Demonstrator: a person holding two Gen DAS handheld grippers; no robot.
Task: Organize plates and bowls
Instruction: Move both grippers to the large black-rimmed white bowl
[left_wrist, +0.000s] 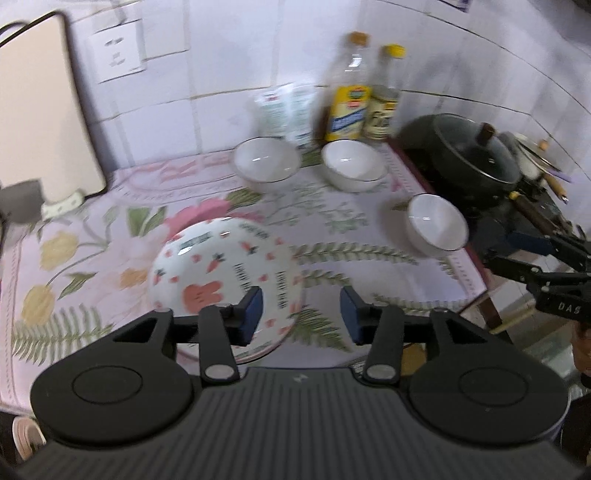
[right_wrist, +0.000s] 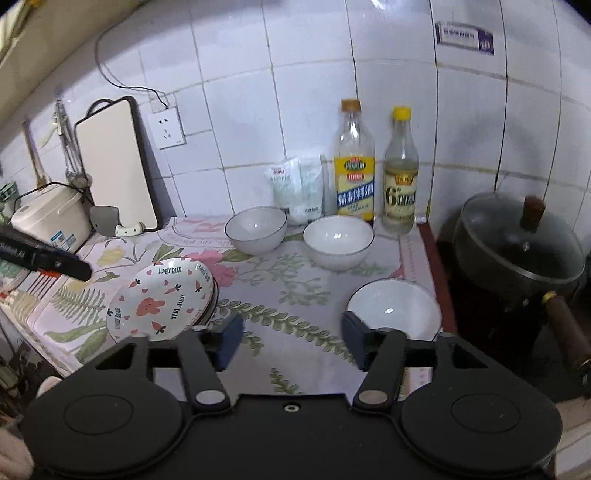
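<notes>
A: What do we see from the left side?

B: Our left tool (left_wrist: 301, 314) hangs over the near edge of the desk (left_wrist: 92, 229), its blue pads spread wide apart with nothing between them. The left pad sits in front of the stack of patterned plates (left_wrist: 221, 273); we cannot tell whether it touches the rim.

A: And the plates themselves?

B: In the right wrist view the patterned plates (right_wrist: 162, 302) sit on the left part of the flowered cloth, piled up and tilted, with a pink bear and carrots printed on the top one.

A: The bowls?

B: We count three white bowls. Two stand at the back near the wall: the left back bowl (right_wrist: 256, 229) and the right back bowl (right_wrist: 338, 240), just beside each other but apart. The near bowl (right_wrist: 394, 308) stands alone toward the right edge of the desk, well apart from the plates.

A: Our right tool?

B: The right tool (right_wrist: 291, 339) is also wide open and holds nothing. Its right pad lies in front of the near bowl's rim; contact we cannot judge.

A: Anything else around?

B: Two bottles (right_wrist: 354, 162) with yellow caps against the tiles, a lidded black pot (right_wrist: 517, 251) on the right, and a cutting board (right_wrist: 114, 162) leaning on the wall at left.
</notes>
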